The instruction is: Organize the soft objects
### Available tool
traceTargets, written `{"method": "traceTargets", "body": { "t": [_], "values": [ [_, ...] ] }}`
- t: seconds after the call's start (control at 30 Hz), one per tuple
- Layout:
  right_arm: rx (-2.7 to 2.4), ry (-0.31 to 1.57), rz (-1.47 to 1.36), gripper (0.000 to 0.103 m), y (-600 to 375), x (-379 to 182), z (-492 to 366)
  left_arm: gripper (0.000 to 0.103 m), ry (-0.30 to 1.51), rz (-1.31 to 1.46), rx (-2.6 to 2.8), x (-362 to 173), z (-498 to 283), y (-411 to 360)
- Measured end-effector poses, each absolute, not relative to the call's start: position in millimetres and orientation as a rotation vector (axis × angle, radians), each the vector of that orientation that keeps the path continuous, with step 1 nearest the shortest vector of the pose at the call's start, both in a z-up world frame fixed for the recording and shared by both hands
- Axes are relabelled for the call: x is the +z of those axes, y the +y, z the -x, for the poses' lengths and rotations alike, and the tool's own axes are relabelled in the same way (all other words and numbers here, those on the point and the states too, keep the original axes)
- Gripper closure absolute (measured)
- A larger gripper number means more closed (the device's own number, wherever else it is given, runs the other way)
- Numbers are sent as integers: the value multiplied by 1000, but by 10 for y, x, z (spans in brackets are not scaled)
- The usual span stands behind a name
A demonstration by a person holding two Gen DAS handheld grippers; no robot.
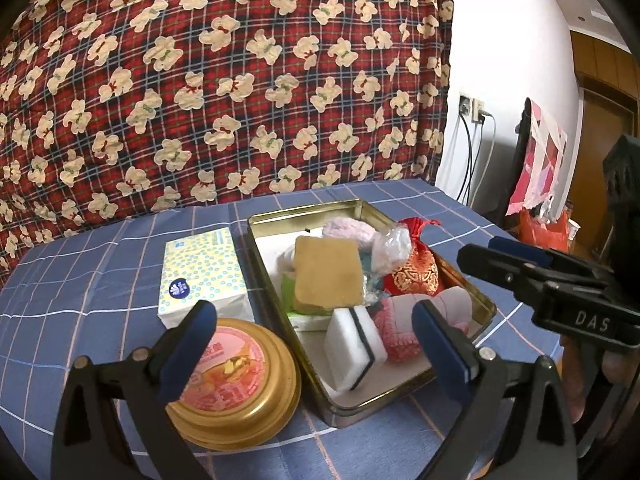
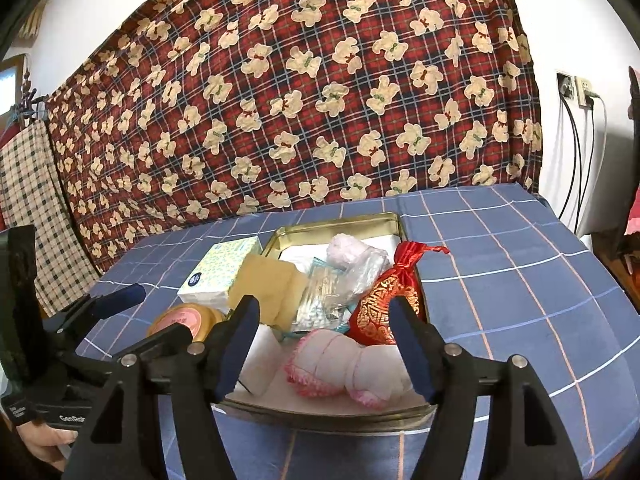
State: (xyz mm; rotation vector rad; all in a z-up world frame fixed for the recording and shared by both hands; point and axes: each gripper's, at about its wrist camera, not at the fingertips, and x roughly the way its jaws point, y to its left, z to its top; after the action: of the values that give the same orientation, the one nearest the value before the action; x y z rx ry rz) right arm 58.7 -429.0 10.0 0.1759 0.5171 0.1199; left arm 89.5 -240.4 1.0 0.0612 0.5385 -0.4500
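A gold rectangular tin [image 1: 486,304] [image 2: 340,222] on the blue checked tablecloth holds several soft things: a tan sponge [image 1: 326,272] [image 2: 266,286], a white sponge with a dark stripe [image 1: 354,346], a rolled pink towel [image 1: 400,328] [image 2: 348,364], a red embroidered pouch [image 1: 414,272] [image 2: 384,308], a crumpled plastic bag [image 2: 360,274] and a pale pink fluffy item [image 1: 346,226] [image 2: 346,250]. My left gripper [image 1: 316,346] is open and empty above the tin's near left side. My right gripper [image 2: 324,346] is open and empty above the pink towel; it also shows in the left wrist view [image 1: 516,258].
A tissue pack [image 1: 202,276] [image 2: 222,272] and a round gold tin with a pink lid [image 1: 236,384] [image 2: 186,320] stand left of the tin. A red plaid bear-print cloth [image 1: 224,80] hangs behind the table. Wall sockets with cables [image 2: 576,92] are at the right.
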Motion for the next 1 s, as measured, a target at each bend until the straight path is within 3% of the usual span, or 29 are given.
{"method": "traceTargets", "body": {
  "t": [1.0],
  "values": [
    [129,504,-194,33,-4306,102,-514,3,538,-57,-446,65,-855,-2409]
  ]
}}
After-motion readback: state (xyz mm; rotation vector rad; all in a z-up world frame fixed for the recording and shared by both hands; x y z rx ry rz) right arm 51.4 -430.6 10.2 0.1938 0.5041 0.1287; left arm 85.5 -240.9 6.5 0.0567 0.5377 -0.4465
